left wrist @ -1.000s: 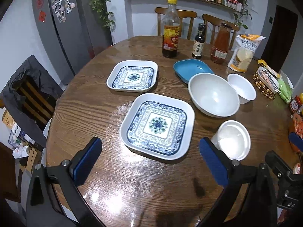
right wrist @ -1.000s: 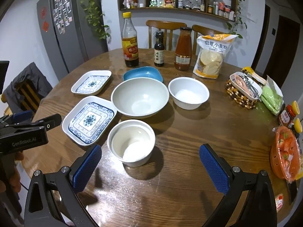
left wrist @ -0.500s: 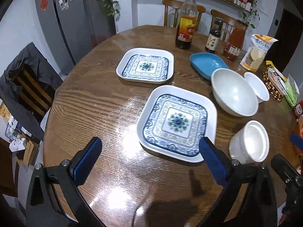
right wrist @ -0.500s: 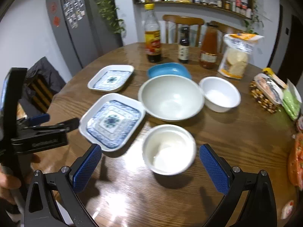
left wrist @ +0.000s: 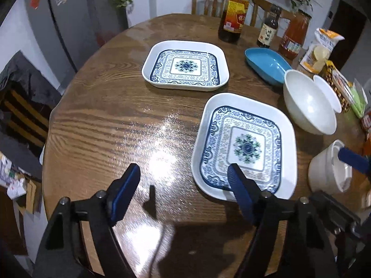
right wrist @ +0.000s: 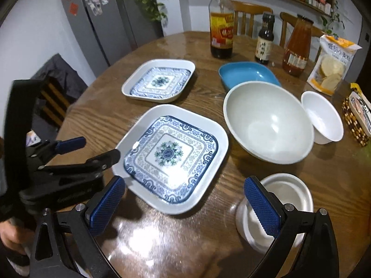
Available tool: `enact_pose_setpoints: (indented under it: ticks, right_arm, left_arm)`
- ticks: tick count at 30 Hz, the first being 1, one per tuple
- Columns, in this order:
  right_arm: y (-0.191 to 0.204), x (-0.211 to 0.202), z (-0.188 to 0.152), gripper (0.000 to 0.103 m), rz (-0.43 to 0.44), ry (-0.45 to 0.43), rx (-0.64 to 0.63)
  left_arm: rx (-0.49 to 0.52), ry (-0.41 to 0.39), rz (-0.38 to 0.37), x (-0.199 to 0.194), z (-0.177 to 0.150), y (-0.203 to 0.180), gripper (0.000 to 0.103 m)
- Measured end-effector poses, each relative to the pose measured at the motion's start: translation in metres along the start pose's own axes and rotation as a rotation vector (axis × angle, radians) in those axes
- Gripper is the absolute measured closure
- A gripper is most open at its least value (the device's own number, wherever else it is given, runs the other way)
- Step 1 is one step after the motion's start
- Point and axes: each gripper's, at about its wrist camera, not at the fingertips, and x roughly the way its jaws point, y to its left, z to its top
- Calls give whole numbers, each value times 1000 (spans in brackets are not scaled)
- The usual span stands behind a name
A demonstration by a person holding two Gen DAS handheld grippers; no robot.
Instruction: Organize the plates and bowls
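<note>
Plates (right wrist: 171, 157): two patterned squares, one blue dish (right wrist: 248, 74), three white bowls (right wrist: 269, 120); left fingers (left wrist: 126, 185) closing, right fingers (right wrist: 262, 201) released, both empty

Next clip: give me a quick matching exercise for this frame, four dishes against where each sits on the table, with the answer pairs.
Things:
1. near square plate
2. far square plate
3. blue dish
4. small white cup

Places:
A. in front of the sauce bottles
B. beside the right gripper's right finger
C. beside the large white bowl, at the left gripper's jaws
D. toward the fridge side, apart from other dishes

Pairs: 1-C, 2-D, 3-A, 4-B
</note>
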Motion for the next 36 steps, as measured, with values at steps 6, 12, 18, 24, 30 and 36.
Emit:
enact_pose_setpoints:
  ticks: [6,12,18,24,30,36]
  right_arm:
    - [0,22,11,2,-76,50,-9]
    - [-6,43,16,13,-139,113,-7]
    - [0,60,22,32,-200,174,-82]
    - [6,66,32,54,-234,202,-143]
    - [11,61,36,86,-196,183,-145]
    - [38,61,36,86,-130,147,-182]
  left_arm:
    - [37,27,-48,15,5,11,40]
    - [65,57,-95,31,13,8,57]
    - [101,73,-123,42,19,3,65]
    - [127,82,-143,48,22,-2,79]
    - [114,75,-134,45,19,6,86]
    - [67,47,-92,25,8,31,88]
